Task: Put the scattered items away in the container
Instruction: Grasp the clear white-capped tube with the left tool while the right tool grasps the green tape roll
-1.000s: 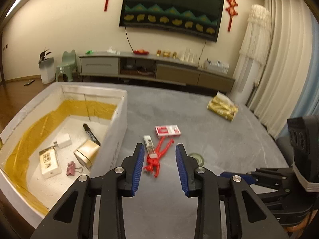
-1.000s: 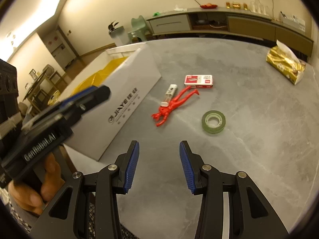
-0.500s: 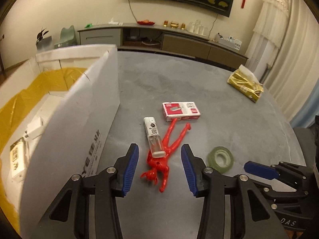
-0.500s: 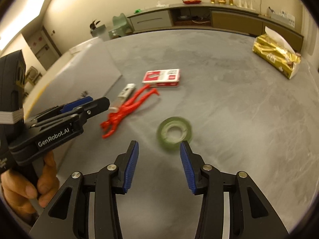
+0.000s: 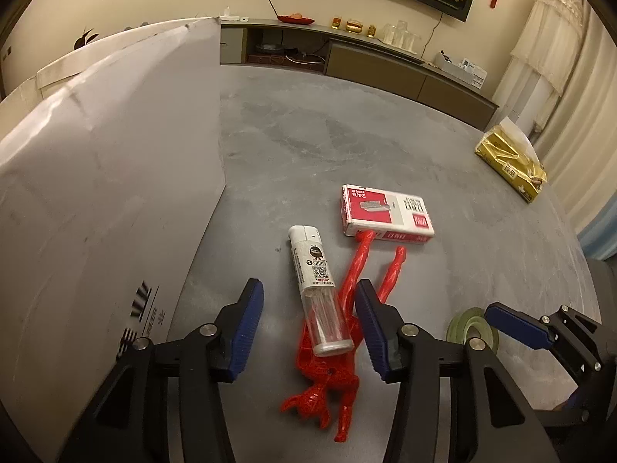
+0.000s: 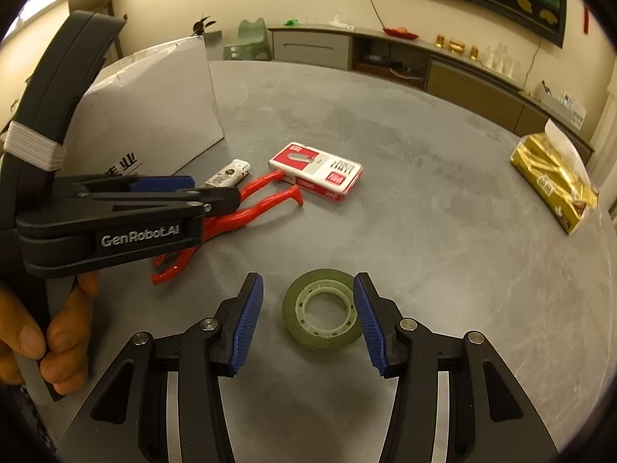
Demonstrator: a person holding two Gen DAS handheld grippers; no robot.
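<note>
Fingers [image 6: 246,320] wide (both grippers), nothing gripped.

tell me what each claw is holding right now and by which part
Nothing is held. The left claw is open around the tube and red toy; the right claw is open around the tape.

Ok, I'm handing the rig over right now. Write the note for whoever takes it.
Left gripper: open, jaws either side of the clear tube lying on the red figure.
Right gripper: open, straddling the green tape roll, nothing gripped.
White box stands left of the items; its inside is hidden.
Still on the table: tube, figure, tape, and red staple box, which touches one leg of the figure.
Left to do: grasp and move all four into the box.
</note>
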